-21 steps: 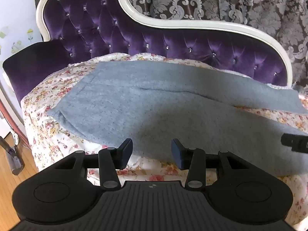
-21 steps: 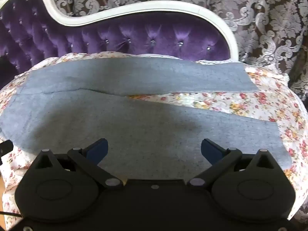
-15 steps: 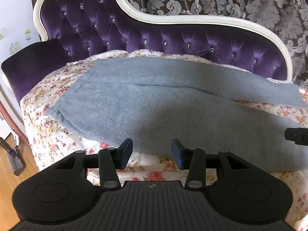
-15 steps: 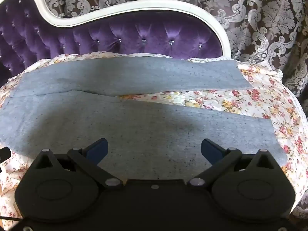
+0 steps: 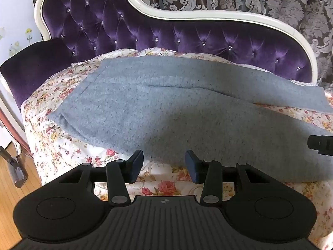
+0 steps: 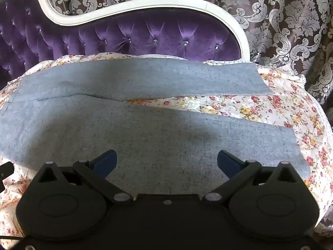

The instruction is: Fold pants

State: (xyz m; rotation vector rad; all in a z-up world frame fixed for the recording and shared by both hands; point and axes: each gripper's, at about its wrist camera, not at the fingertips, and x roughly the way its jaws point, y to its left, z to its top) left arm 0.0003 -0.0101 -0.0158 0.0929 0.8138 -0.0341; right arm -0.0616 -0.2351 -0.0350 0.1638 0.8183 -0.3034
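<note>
Nearest the left wrist camera, the left gripper point(image 5: 164, 165) hangs with its two blue-padded fingers point(image 5: 137, 162) parted and nothing between them, poised over the floral bedsheet point(image 5: 62, 145) just short of the near edge of the grey pants point(image 5: 166, 112). The right gripper point(image 6: 166, 162) has its jaws spread wider, also holding nothing, and its tips sit over the nearer pant leg, though whether the pads touch the cloth cannot be told from this angle. Ahead of both tools the grey pants lie flat and spread lengthwise across the sheet: the waist end is ahead and to the left of the left gripper, and the two legs run off to the right, splitting into a narrow V with a wedge of floral sheet showing between them. The nearer leg ends ahead and to the right of the right gripper; the farther leg point(image 6: 166, 77) lies beyond it, close to the backrest. At the right edge of the left view a black part of the other tool point(image 5: 321, 145) pokes in above the near leg. Farther on rises the tufted purple velvet backrest point(image 5: 166, 35) with its curved white frame point(image 6: 145, 4), a dark purple cushion point(image 5: 35, 62) ahead to the left, and behind everything a grey damask curtain point(image 6: 291, 20). Wooden floor point(image 5: 8, 187) shows low at the left.
</note>
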